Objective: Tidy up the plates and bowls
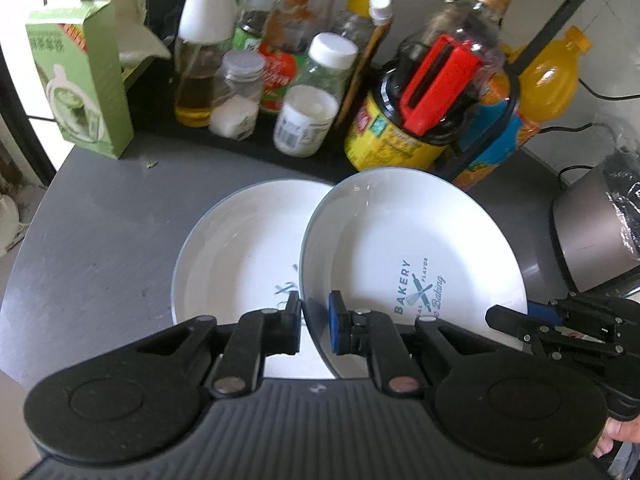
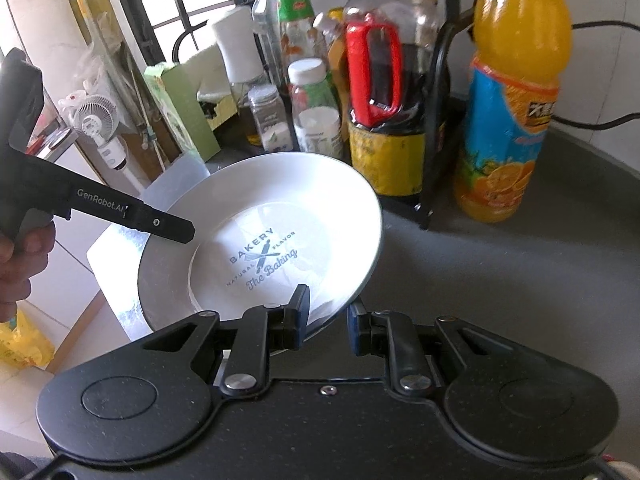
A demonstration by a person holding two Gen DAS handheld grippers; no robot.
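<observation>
A white plate printed "BAKERY" (image 1: 416,248) is held tilted above the grey counter. My left gripper (image 1: 316,324) is shut on its left rim. My right gripper (image 2: 328,320) is shut on its right rim; the plate also shows in the right wrist view (image 2: 260,240). A second white plate (image 1: 240,256) lies flat on the counter, below and left of the held one, partly covered by it. The right gripper also shows at the right edge of the left wrist view (image 1: 520,320).
Bottles and jars crowd the back: an oil bottle (image 1: 196,60), white-capped jars (image 1: 312,100), a dark soy bottle with red handle (image 1: 432,80), an orange juice bottle (image 2: 512,92). A green box (image 1: 80,80) stands back left. A grey appliance (image 1: 592,232) sits right.
</observation>
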